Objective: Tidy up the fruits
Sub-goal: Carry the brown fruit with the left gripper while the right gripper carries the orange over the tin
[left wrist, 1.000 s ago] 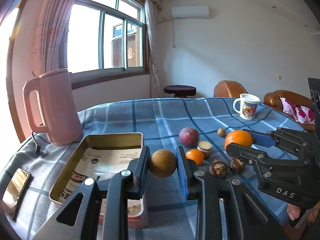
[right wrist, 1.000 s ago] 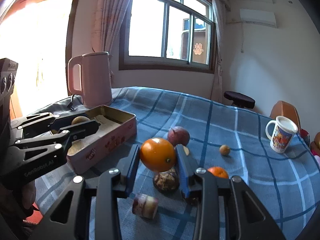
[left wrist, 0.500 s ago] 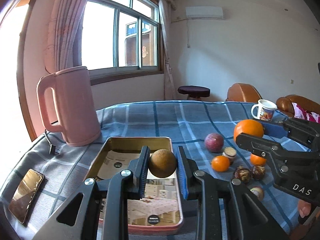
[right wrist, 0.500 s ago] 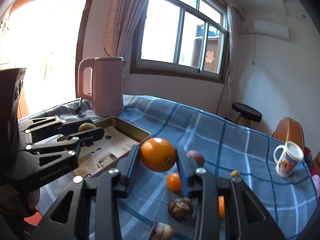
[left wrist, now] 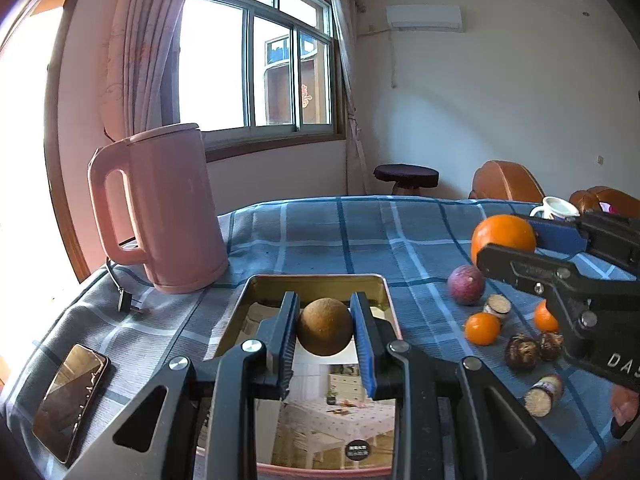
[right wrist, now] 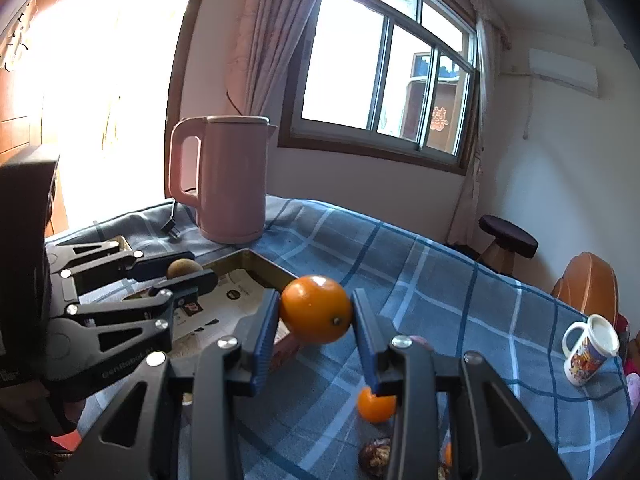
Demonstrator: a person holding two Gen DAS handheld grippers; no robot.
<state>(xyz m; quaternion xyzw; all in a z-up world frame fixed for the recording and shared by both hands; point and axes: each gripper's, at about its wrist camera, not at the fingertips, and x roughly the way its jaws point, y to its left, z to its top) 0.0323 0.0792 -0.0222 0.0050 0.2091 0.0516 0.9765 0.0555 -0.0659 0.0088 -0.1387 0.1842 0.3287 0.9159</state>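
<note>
My left gripper (left wrist: 325, 328) is shut on a round brown fruit (left wrist: 325, 333) and holds it over the open gold tin box (left wrist: 244, 300). My right gripper (right wrist: 316, 312) is shut on a big orange (right wrist: 316, 309), held above the tin's near corner (right wrist: 256, 262). In the left wrist view the right gripper (left wrist: 516, 240) and its orange (left wrist: 503, 236) hang at the right, above the loose fruit. In the right wrist view the left gripper (right wrist: 182, 274) with the brown fruit (right wrist: 183, 268) is at the left.
On the blue checked cloth (left wrist: 360, 232) lie a purple fruit (left wrist: 466, 290), small oranges (left wrist: 482, 328), dark round fruits (left wrist: 522, 354) and cut stubs (left wrist: 543, 394). A pink kettle (left wrist: 168, 216) stands behind the tin, a phone (left wrist: 70, 398) at the left, a mug (right wrist: 590, 350) far right.
Both grippers have carried their fruit leftward, toward the tin. The brown fruit now hangs over the tin's inside, and the orange has risen away from the loose fruit.
</note>
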